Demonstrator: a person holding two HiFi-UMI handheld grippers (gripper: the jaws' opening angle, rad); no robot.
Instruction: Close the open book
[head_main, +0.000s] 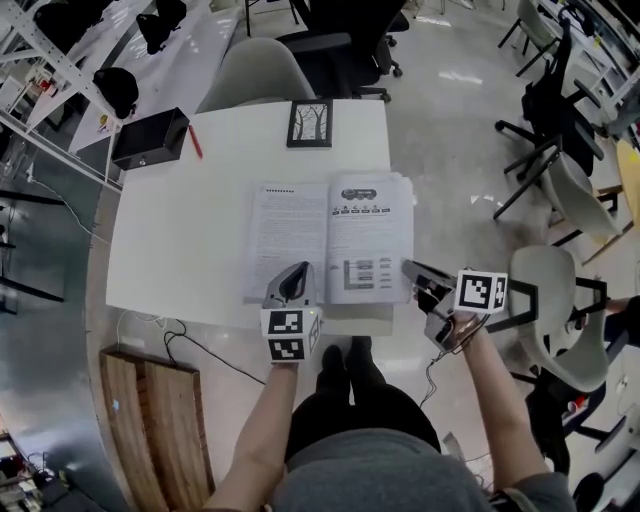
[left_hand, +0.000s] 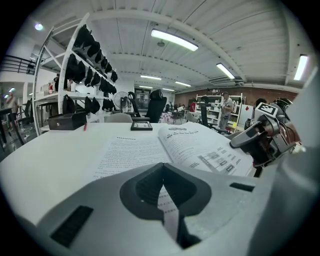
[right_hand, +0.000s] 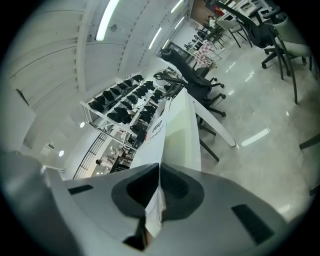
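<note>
The open book (head_main: 330, 238) lies near the front edge of the white table (head_main: 170, 240), its spine running away from the person. The right gripper (head_main: 410, 268) is clamped on the near outer corner of the right-hand pages, which probably swing leftward over the spine. The left gripper (head_main: 296, 275), jaws together on the left page's near edge, sits on the landing side.

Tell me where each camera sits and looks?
Head view: on the person's head, looking steeply down at the table, open book, both arms, left gripper and right gripper.
Left gripper view: on the left gripper, low, facing across the book toward shelves; its own jaws show, together.
Right gripper view: on the right gripper, tilted, facing along the table; its own jaws show, shut on the book's page.
Shared: head and left gripper views both show the right gripper.
</note>
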